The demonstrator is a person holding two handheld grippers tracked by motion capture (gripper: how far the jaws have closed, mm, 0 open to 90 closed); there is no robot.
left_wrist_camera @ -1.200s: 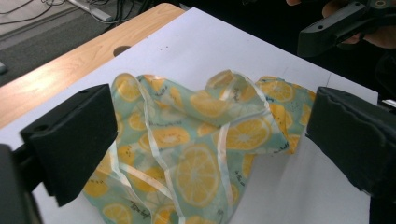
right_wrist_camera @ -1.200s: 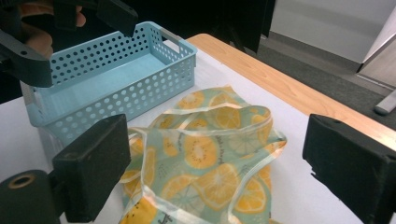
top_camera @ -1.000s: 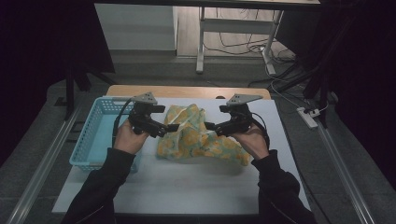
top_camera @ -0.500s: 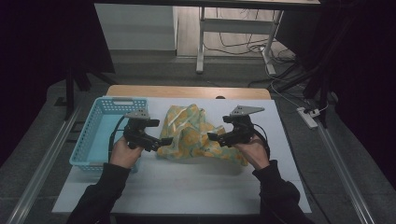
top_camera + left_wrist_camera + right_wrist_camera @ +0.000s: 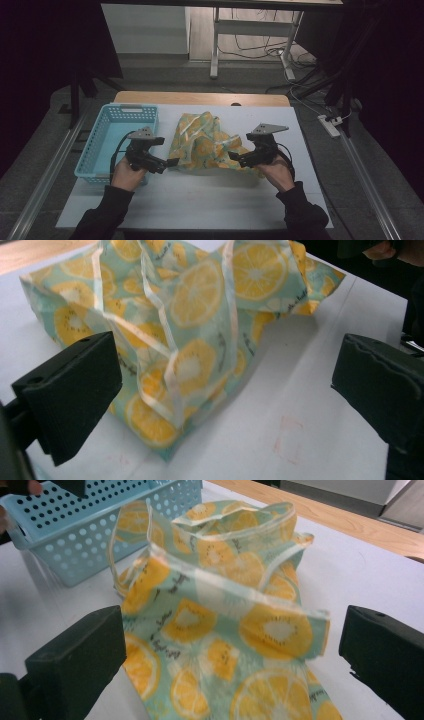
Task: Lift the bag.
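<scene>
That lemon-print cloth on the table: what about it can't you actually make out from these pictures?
- Lemon-print cloth: its underside and inner folds, hidden by its own crumpling in every view.
- Its near right corner, high view: covered by the right gripper and hand.
- Its lower edge, right gripper view: cut off by the bottom of the picture.
- The small writing printed on it, both gripper views: too small and blurred to read.
- Blue basket: its near end, high view, behind the left gripper.

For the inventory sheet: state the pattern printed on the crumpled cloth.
The cloth is pale mint green, printed with yellow-orange lemon slices; clearest in the left gripper view.
</scene>
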